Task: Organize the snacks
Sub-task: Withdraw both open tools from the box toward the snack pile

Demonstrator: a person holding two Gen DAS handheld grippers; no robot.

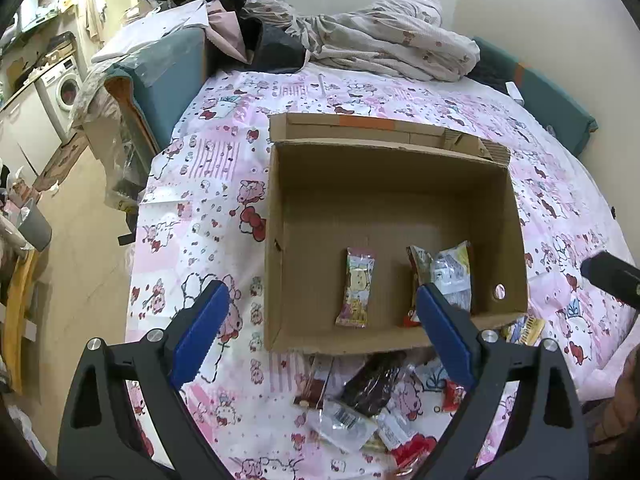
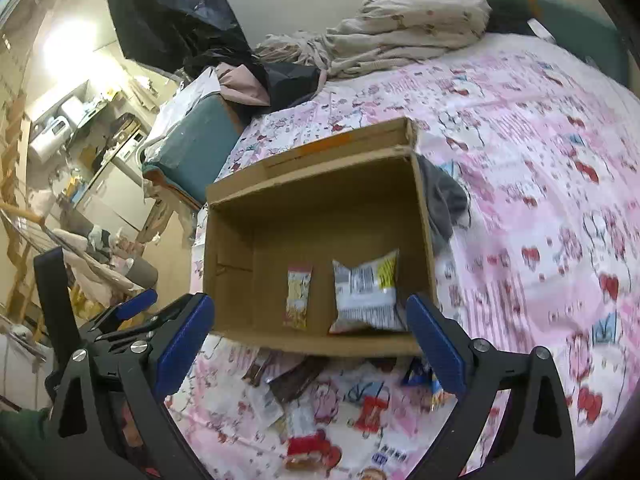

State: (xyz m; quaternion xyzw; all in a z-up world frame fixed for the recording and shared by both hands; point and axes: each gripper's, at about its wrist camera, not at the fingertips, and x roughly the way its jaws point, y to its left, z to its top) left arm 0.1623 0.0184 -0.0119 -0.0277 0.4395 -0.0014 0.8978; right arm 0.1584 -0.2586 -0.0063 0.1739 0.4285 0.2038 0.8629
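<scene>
An open cardboard box (image 1: 276, 240) sits on a pink cartoon-print sheet (image 1: 200, 184). Inside it lie a pink-and-yellow bar packet (image 1: 357, 286), a red packet (image 1: 416, 276) and a white-silver packet (image 1: 452, 276). My left gripper (image 1: 322, 300) hangs open over the box's near wall, holding nothing. Several loose snacks, among them a dark brown packet (image 1: 374, 384), lie on the sheet just in front of the box. In the right wrist view my right gripper (image 2: 308, 308) is also open and empty above the box (image 2: 320, 208). The bar packet (image 2: 298, 300) and the white packet (image 2: 366, 292) show between its fingers.
A crumpled blanket (image 1: 384, 36) and dark bags are heaped at the far end of the bed. A grey cloth (image 2: 444, 200) lies against the box's right wall. The bed drops off on the left to a floor (image 1: 80, 260) with clutter and a washing machine (image 1: 66, 88).
</scene>
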